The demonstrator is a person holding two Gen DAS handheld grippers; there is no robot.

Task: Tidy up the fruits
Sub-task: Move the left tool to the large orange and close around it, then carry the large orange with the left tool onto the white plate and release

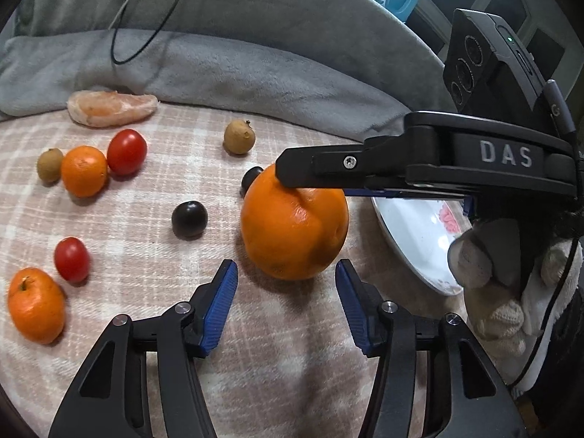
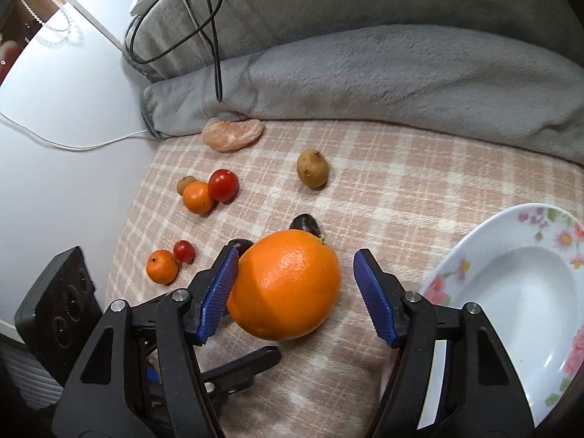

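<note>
A: What lay at the far left of the left wrist view?
B: A small orange (image 1: 35, 304) near the edge of the checked blanket (image 1: 146, 328), with a cherry tomato (image 1: 72, 259) just beside it. Further back a little brown fruit (image 1: 50, 164), a second small orange (image 1: 84, 171) and another tomato (image 1: 127, 152) sat touching in a row — and a peeled citrus piece (image 1: 111, 107) lay against the grey blanket (image 1: 255, 73).

A: And the middle?
B: A dark grape (image 1: 189, 219), a round brown fruit (image 1: 239, 137) behind it, then the big orange (image 1: 294, 224) resting on the bed, with a second dark grape (image 1: 251, 179) half hidden behind it.

A: How did the left tool stand?
B: The left tool (image 1: 286, 306) was spread wide, holding nothing, its blue pads just short of the orange.

A: The right one?
B: The right tool (image 2: 295, 292) was spread too, straddling the orange: its left pad (image 2: 219, 292) touched the peel (or very nearly), while the other pad stood clear. In the left view one of its black fingers lay across the top of the fruit.

A: Furthest right?
B: A white flowered plate (image 2: 456, 266) — near the orange, not touching it.
</note>
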